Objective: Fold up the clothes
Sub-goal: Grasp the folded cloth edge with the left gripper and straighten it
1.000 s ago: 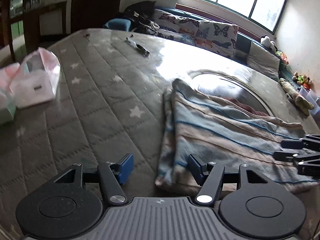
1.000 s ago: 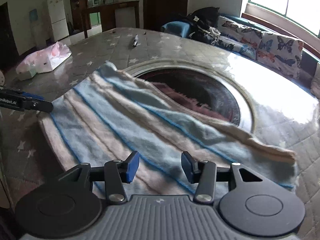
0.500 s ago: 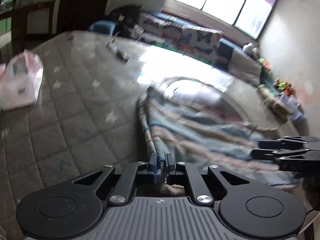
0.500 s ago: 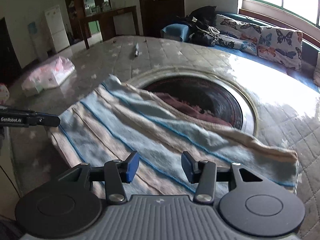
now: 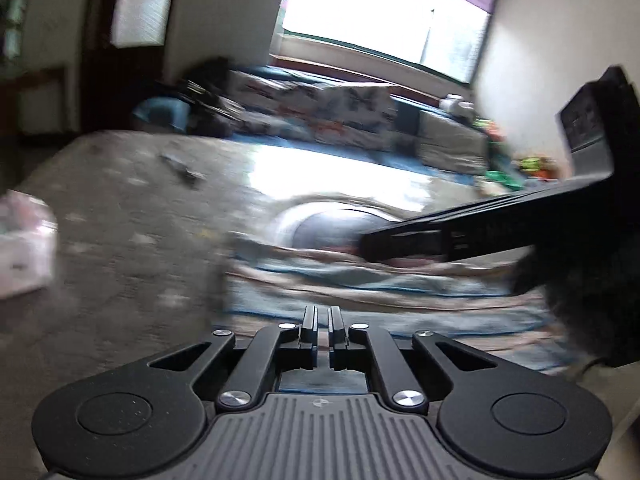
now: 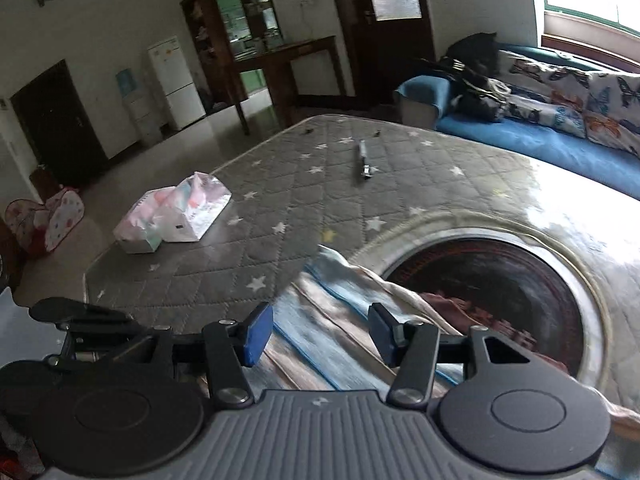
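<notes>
A blue and beige striped cloth [image 5: 360, 284] lies on the grey quilted star-pattern table cover [image 6: 320, 184]; it also shows in the right wrist view [image 6: 332, 320]. My left gripper [image 5: 323, 320] is shut at the cloth's near edge, with cloth showing between the pads; the view is blurred. My right gripper [image 6: 320, 330] is open and empty, low over the cloth's left part. The right gripper crosses the left wrist view as a dark bar [image 5: 480, 236]. The left gripper shows at the lower left of the right wrist view [image 6: 80, 320].
A dark round inset [image 6: 500, 280] sits in the table beside the cloth. Pink and white tissue packs [image 6: 176, 216] lie near the left edge. A small dark tool [image 6: 364, 160] lies far back. A blue sofa with butterfly cushions [image 6: 560, 112] stands behind.
My left gripper shut on the cloth's near edge and has tilted up and swung right. My right gripper stayed open and moved left across the cloth, close to the left gripper.
</notes>
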`<state>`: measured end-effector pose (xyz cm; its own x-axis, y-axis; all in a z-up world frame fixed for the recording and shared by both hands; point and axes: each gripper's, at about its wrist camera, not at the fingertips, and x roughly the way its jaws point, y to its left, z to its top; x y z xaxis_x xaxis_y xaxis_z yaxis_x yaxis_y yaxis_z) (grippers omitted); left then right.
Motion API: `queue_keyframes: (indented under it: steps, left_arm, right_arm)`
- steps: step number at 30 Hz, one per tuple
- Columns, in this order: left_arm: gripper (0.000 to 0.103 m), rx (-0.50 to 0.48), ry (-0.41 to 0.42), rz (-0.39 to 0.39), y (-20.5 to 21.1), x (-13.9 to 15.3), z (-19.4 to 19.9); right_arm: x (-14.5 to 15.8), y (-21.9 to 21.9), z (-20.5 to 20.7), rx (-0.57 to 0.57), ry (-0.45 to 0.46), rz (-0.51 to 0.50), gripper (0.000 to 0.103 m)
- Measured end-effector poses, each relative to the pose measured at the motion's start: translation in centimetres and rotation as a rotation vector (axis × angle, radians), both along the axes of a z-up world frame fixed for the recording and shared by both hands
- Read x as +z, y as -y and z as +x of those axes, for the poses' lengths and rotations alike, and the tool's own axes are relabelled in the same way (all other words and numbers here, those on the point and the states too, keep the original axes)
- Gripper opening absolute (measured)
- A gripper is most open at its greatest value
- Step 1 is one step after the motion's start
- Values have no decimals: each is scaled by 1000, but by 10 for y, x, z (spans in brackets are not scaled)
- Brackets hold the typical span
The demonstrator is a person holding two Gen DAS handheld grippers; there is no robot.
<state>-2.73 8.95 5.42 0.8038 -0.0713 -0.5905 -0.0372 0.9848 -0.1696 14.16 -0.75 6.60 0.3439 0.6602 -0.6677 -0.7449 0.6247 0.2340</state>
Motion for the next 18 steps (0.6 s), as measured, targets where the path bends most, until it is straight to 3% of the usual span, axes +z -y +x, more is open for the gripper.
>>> queue_keyframes:
  steps: [3,5,10,12,13,15,18]
  left_arm:
    - [50,68,-48,29,-15,-14,-2]
    - [54,101,-89,44,-22,-25,-1]
    - [54,79,-153,9,-22,-45,9]
    - [48,84,-178,-24,-26,-49,12]
    - [27,82,-187,-49,-28,-51,12]
    - [15,76,-189,-94,-30,-50,13]
    - [8,53,-137,-140,-26,-32,9]
  right_arm:
    - [-6,-7,0,8,-5,-21,54]
    - [-11,-10,0,6,-12,-37,54]
    - [-15,-10,-2,7,-22,-55,54]
    - [-14,-11,-2,11,-19,-57,54]
    - [-13,-12,-3,13,-17,-56,54]
    - [-11,-15,-4,22,-16,-54,54]
    - [-7,-20,-4,38,-22,-42,54]
